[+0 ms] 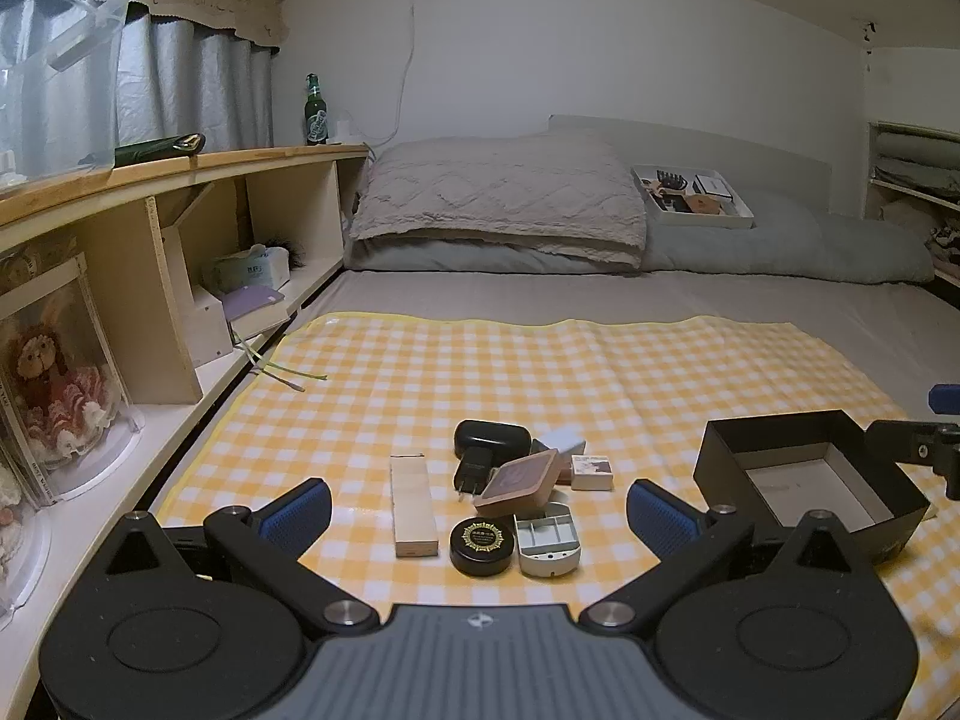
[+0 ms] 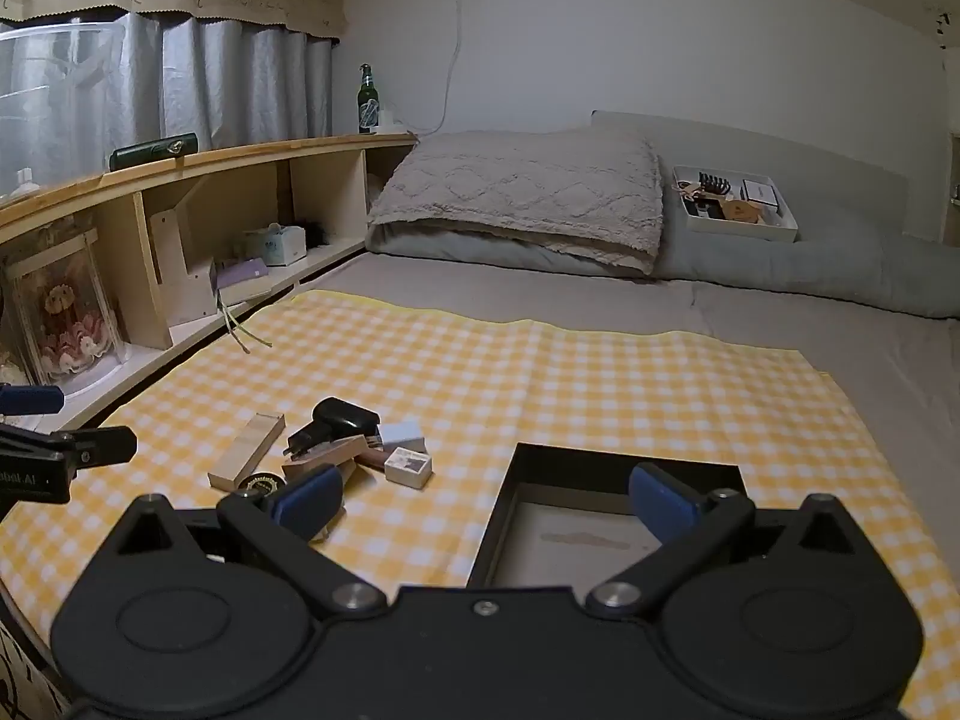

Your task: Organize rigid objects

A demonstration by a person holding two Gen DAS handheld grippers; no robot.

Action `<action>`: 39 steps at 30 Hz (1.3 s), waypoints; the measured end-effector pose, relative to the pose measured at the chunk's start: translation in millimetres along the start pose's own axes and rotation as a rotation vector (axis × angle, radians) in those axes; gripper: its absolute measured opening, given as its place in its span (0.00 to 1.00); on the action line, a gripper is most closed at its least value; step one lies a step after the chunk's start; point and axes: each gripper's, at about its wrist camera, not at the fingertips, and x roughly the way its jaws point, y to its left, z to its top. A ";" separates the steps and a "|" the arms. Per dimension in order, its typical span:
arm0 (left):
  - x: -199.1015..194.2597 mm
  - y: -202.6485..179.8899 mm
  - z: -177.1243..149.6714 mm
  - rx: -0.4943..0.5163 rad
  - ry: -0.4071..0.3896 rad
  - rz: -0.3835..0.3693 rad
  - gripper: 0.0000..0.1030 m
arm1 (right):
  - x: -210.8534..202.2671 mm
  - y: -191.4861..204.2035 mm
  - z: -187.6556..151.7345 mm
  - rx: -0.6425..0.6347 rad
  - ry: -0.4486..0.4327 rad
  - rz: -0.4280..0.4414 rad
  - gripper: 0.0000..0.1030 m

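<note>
Sitting empty, black box (image 2: 624,534) (white tray (image 2: 735,222) cluttered).

A glossy yellow-checked cloth (image 1: 540,372) bears a matt black cardboard box (image 1: 804,474), a pale wooden-looking block (image 1: 412,507), a glossy black round tin (image 1: 483,546) and a smooth grey plastic tray (image 1: 547,537).

Two hand-held grippers, matte black: the left gripper (image 1: 479,510) has a ribbed grey centre plate stamped with a small round emblem, flanked by black round housings and linkage arms on silver pivot screws — its fingers (image 1: 297,510) padded in textured blue. The right gripper (image 2: 485,501), with matching blue pads, carries one screw at the centre of its black body.
</note>
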 end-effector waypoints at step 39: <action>-0.3 -1.8 0.5 0.005 0.000 -0.002 1.00 | 2.1 -1.4 -1.1 -0.012 0.004 -0.004 1.00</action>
